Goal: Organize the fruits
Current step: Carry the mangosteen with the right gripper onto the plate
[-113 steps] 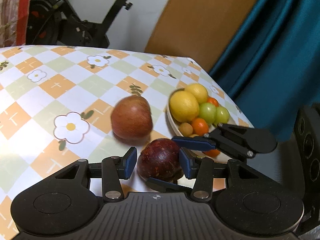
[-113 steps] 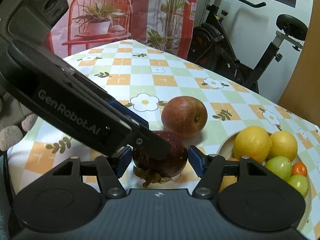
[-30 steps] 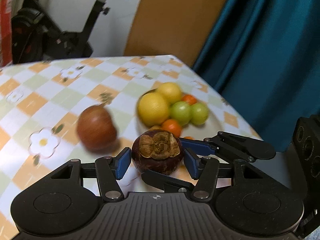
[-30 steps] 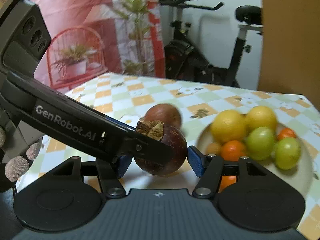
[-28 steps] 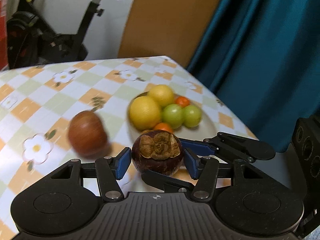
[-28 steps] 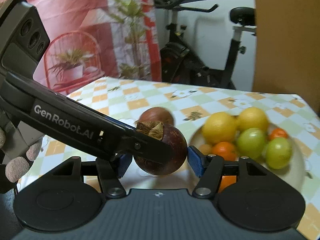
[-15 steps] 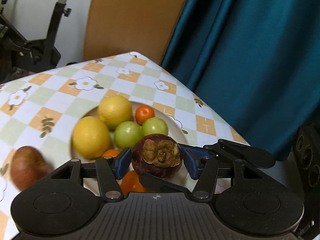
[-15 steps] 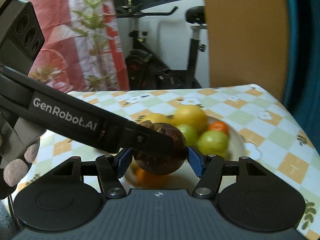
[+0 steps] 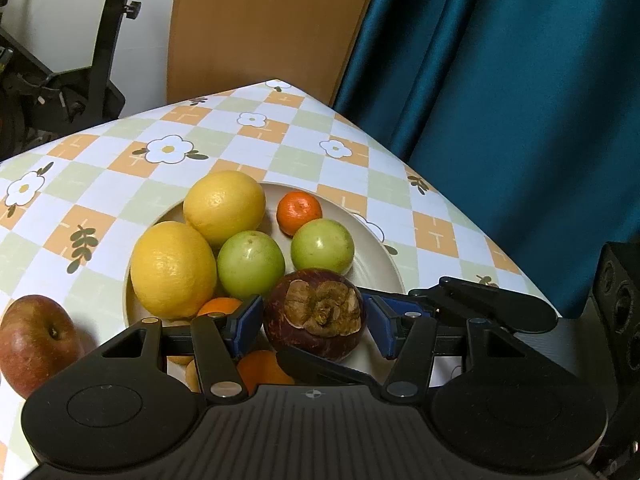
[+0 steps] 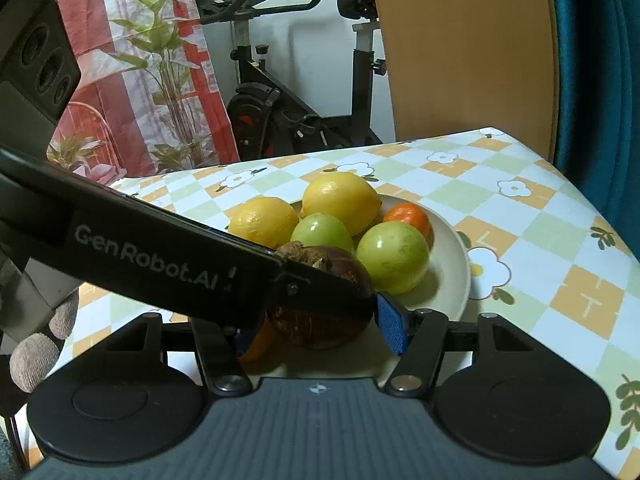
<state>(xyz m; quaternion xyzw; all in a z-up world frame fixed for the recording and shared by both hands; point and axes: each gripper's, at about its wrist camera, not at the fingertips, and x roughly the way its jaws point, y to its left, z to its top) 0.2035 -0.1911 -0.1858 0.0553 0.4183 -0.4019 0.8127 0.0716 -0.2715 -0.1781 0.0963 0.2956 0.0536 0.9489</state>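
Note:
A dark purple mangosteen [image 9: 314,314] sits between the blue pads of both grippers, over the near part of a cream plate [image 9: 376,256]. My left gripper [image 9: 314,320] and my right gripper [image 10: 320,320] cross at it, each with a pad at either side of the fruit. The mangosteen [image 10: 320,316] is half hidden behind the left gripper's finger in the right wrist view. The plate [image 10: 452,276] holds two yellow citrus fruits [image 9: 224,208], two green fruits [image 9: 322,246] and small oranges [image 9: 299,208]. A red apple [image 9: 34,342] lies on the table left of the plate.
The table has a checked flower-print cloth [image 9: 100,168], and its far corner and right edge are close to the plate. A teal curtain [image 9: 520,100] hangs right. An exercise bike [image 10: 288,112] and a wooden board [image 9: 264,20] stand behind.
Both grippers have carried the mangosteen from beside the apple, up and right, to over the plate, then lower toward it. The apple has stayed on the table.

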